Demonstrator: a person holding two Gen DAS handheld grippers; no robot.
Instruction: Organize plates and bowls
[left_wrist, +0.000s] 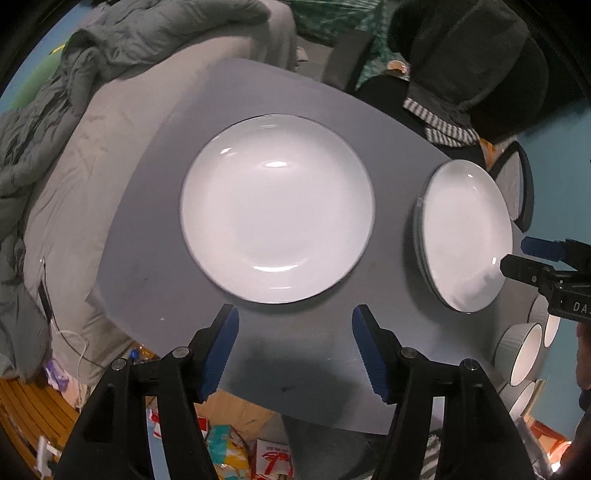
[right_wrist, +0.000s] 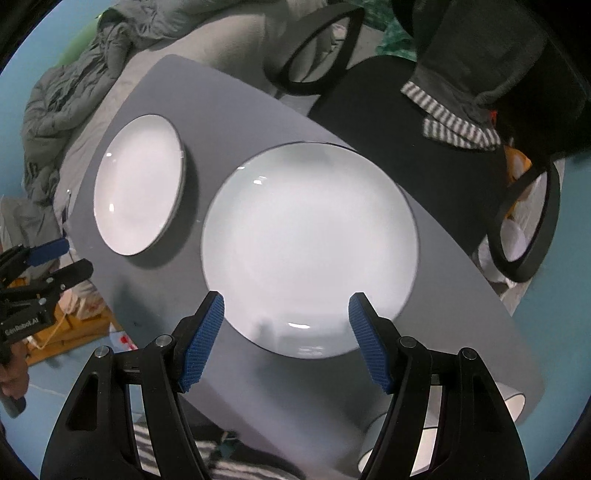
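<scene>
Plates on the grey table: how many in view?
2, maybe more. One plate lies alone toward the table's left side. The other plate lies to its right, seemingly topping a stack, so further plates may hide beneath. Bowls sit separately at the table's right edge.

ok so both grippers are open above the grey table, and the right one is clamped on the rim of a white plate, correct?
Not clamped. In the right wrist view the right gripper hangs open over the white plate, its pads clear of the rim. The rest holds: the left gripper is open too, above the grey table.
</scene>
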